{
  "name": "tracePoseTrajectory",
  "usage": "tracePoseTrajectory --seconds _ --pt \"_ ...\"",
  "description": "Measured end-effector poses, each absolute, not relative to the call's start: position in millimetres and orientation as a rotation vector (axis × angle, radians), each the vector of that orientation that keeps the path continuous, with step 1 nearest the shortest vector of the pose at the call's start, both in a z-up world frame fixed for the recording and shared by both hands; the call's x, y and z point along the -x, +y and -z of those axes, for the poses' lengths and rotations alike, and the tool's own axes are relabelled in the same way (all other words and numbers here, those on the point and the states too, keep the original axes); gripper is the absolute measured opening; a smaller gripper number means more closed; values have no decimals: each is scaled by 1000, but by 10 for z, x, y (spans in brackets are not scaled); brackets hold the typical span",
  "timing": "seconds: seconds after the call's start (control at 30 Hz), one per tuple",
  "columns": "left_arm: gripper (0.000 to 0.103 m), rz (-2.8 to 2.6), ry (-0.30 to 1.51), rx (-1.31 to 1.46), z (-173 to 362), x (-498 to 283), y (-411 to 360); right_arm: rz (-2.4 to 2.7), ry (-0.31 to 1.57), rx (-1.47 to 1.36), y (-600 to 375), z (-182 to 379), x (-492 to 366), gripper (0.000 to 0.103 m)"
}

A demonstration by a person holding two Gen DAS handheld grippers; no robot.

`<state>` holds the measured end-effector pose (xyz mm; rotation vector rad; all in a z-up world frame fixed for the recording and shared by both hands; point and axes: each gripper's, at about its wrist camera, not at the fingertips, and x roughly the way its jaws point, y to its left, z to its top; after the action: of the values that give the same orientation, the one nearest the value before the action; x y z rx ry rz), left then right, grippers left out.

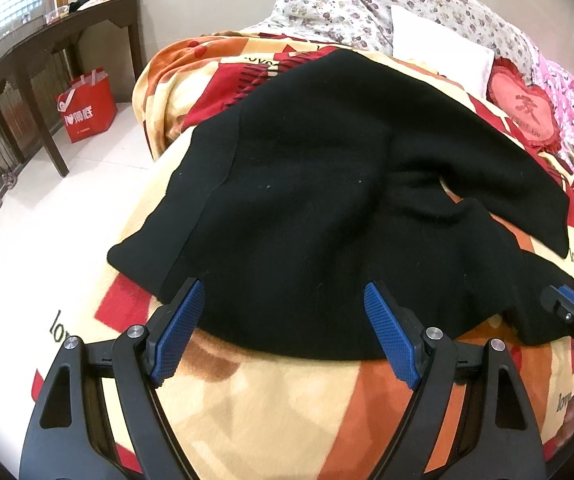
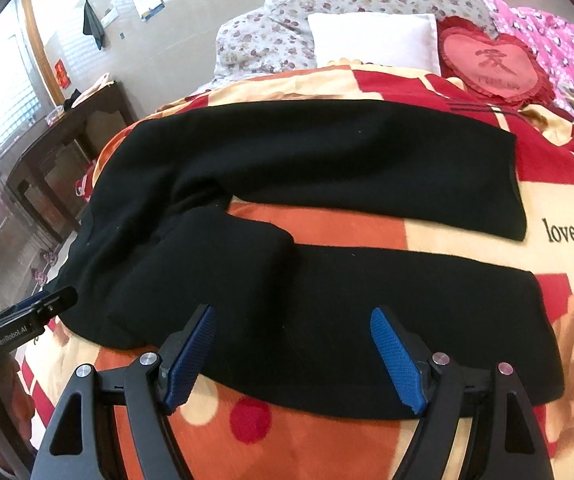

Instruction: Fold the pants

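Jaws on both grippers are standing wide apart with nothing between them: the left gripper is hovering at the near edge of the waist end of the black pants, and the right gripper is hovering over the near edge of the closer leg. Under everything, the bed's patchwork blanket, in orange, red and cream squares printed with "love", is covering the mattress. The pants are lying spread across it, waist toward the window side, the two legs running parallel and apart with a strip of orange blanket showing between them; a rumpled fold is sitting at the crotch. At the head of the bed a floral quilt is bunching up beside a white pillow and a red heart-shaped cushion. Off the bed, a dark wooden side table is standing by the wall, with a red paper bag on the floor beneath it.
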<state>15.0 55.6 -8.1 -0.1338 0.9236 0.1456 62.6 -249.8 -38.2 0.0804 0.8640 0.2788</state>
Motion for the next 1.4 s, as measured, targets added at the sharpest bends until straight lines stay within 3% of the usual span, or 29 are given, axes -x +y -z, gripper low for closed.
tracePoseTrajectory --seconds 0.5,0.93,1.0,1.03,1.07,1.1,1.17,1.27,1.4 --pt "83 -260 940 436 271 199 1452 -68 891 -191 -3616 473 -17 78" --pt "83 -197 984 367 380 -304 1003 -36 811 -395 -3967 597 -268 79" --pt "83 -160 978 411 376 -347 1005 -74 811 -361 -3843 599 -397 71" --pt "79 -142 975 436 371 -356 1013 -103 815 -347 -3778 608 -451 54" --pt "65 -123 971 460 367 -372 1019 -126 815 -340 -3706 619 -510 45" --pt "54 -115 971 467 358 -393 1029 -138 802 -331 -3646 629 -552 43" --pt "21 -118 991 446 369 -466 994 -181 798 -324 -3537 659 -649 9" --pt "11 -95 997 457 329 -457 1024 -186 767 -348 -3562 605 -637 5" --pt "10 -25 957 476 60 -294 1146 -160 663 -340 -3778 226 -392 5"
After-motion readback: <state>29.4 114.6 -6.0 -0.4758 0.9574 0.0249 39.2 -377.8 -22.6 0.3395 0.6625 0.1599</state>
